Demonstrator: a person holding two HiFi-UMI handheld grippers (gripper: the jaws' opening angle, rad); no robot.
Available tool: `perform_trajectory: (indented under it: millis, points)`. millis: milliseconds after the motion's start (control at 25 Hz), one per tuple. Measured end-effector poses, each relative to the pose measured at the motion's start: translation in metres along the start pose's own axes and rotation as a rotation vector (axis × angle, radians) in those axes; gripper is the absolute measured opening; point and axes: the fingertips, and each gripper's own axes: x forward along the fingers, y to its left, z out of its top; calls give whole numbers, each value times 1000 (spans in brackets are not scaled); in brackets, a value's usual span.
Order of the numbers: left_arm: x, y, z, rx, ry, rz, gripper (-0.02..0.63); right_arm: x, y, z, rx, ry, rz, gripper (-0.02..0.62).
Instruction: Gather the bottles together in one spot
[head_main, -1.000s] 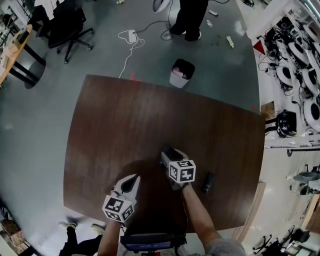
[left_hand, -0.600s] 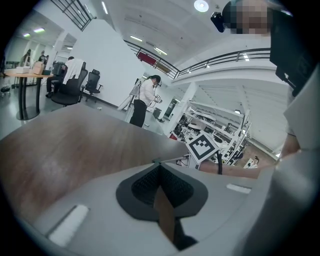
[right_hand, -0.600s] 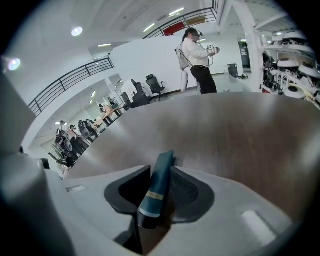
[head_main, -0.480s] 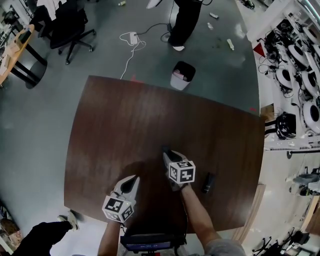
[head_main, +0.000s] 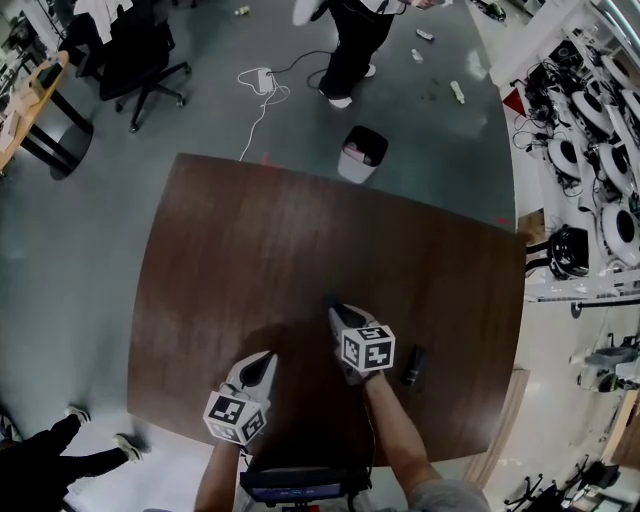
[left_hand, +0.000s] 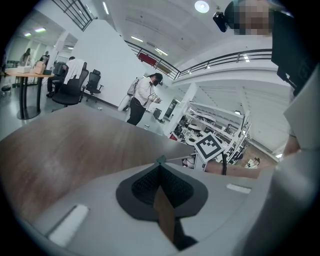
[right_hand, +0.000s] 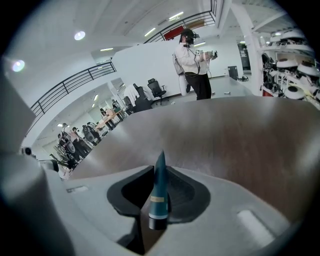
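The right gripper (head_main: 338, 312) has just been closing its jaws on a slim teal bottle (right_hand: 158, 197), which stands between the pads, apparently pinched. A dark bottle (head_main: 414, 366) lies on the table (head_main: 250, 250) at its four o'clock, unmoved since a second ago. The left gripper (head_main: 262, 360), at eight o'clock, has its jaws together, empty.
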Motion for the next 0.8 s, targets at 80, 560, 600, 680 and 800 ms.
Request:
perform_trajectory:
  millis: [80, 560, 600, 680, 800]
  points:
    - [-1, 1, 1, 1, -1, 1, 2, -4, 3, 4, -2, -17, 6, 77]
    - [-7, -8, 2, 13, -10, -7, 2, -36, 13, 2, -26, -90, 20, 72]
    - [-8, -9, 1, 15, -10, -7, 2, -41, 14, 2, -32, -101, 23, 72]
    - [-9, -11, 1, 18, -11, -5, 2, -49, 16, 0, -40, -126, 33, 71]
    - [-13, -13, 1, 26, -19, -6, 2, -60, 21, -2, -50, -148, 38, 71]
